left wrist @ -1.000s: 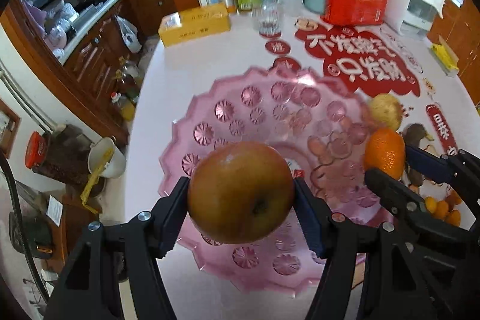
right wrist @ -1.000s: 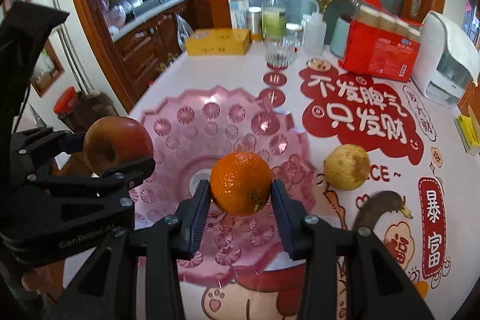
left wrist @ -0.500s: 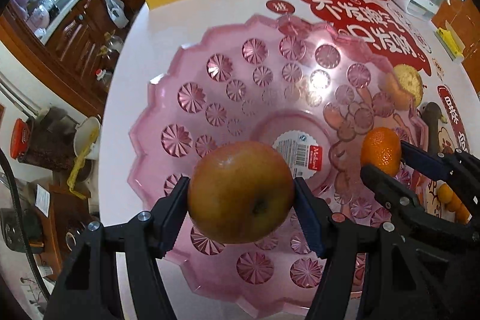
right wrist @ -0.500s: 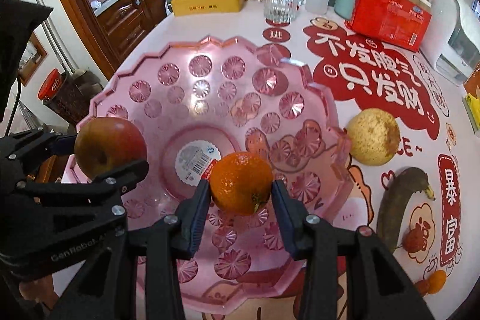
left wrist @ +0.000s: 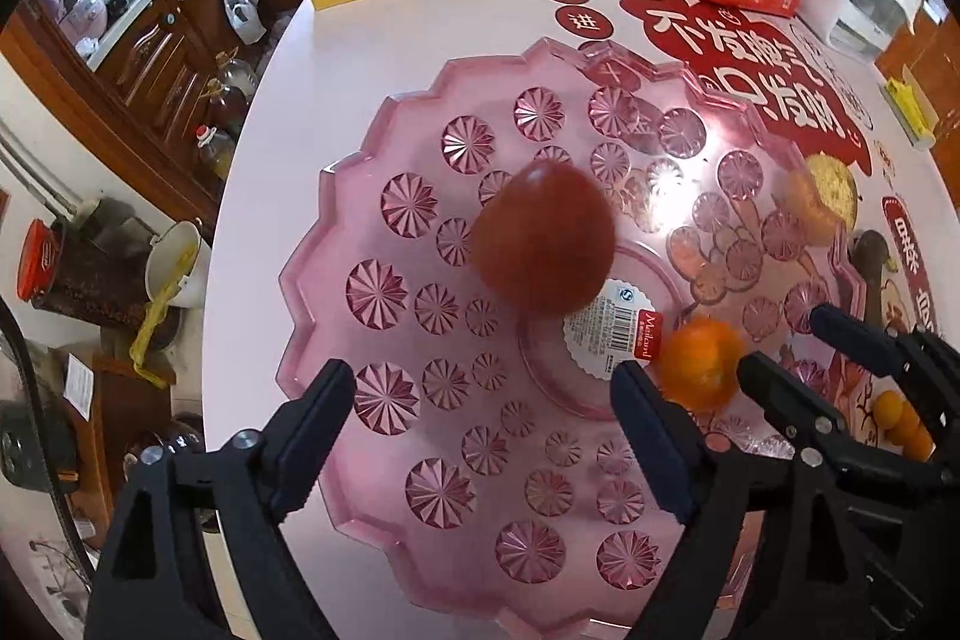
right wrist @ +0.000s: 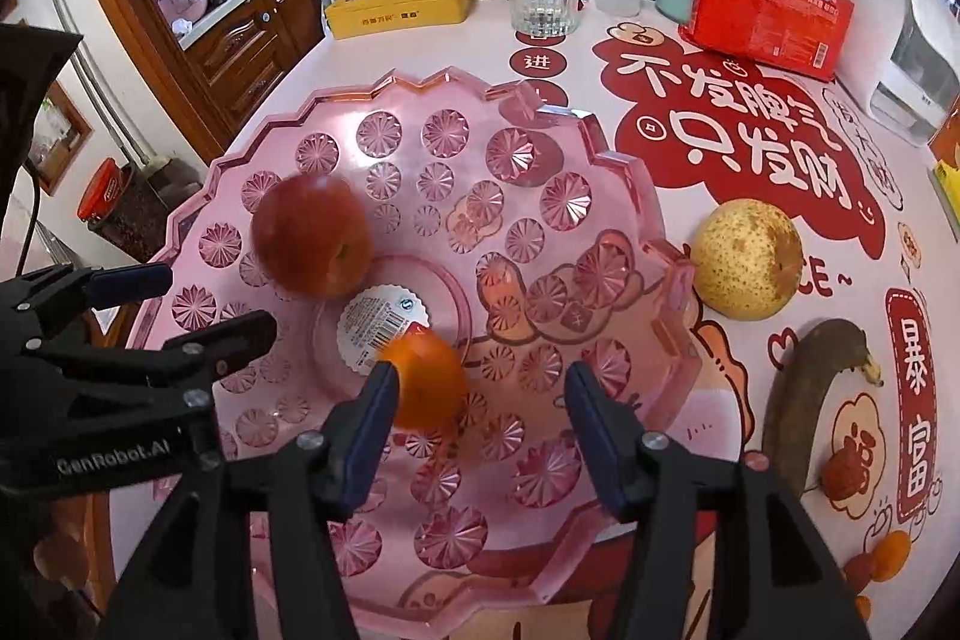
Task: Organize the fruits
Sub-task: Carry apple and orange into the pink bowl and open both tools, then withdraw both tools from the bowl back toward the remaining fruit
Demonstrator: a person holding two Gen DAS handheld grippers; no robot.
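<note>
A pink glass fruit bowl (left wrist: 384, 196) (right wrist: 600, 148) lies under both grippers. A reddish apple (left wrist: 543, 238) (right wrist: 312, 235), blurred by motion, is in the bowl left of its centre label. An orange (left wrist: 699, 361) (right wrist: 426, 379), also blurred, is in the bowl beside the label. My left gripper (left wrist: 480, 436) is open and empty above the bowl's near side. My right gripper (right wrist: 480, 421) is open and empty, the orange close to its left finger. A yellow pear (right wrist: 747, 259) and a dark banana (right wrist: 804, 388) lie on the table right of the bowl.
A drinking glass (right wrist: 543, 4), a yellow tin (right wrist: 399, 4), bottles, a red box (right wrist: 768, 19) and a white appliance (right wrist: 906, 46) stand at the table's back. The table's left edge drops off to a kitchen floor with jars and a mug (left wrist: 174, 262).
Both grippers have opened. The apple has left the left gripper and the orange has left the right gripper; both are now in the bowl, still moving.
</note>
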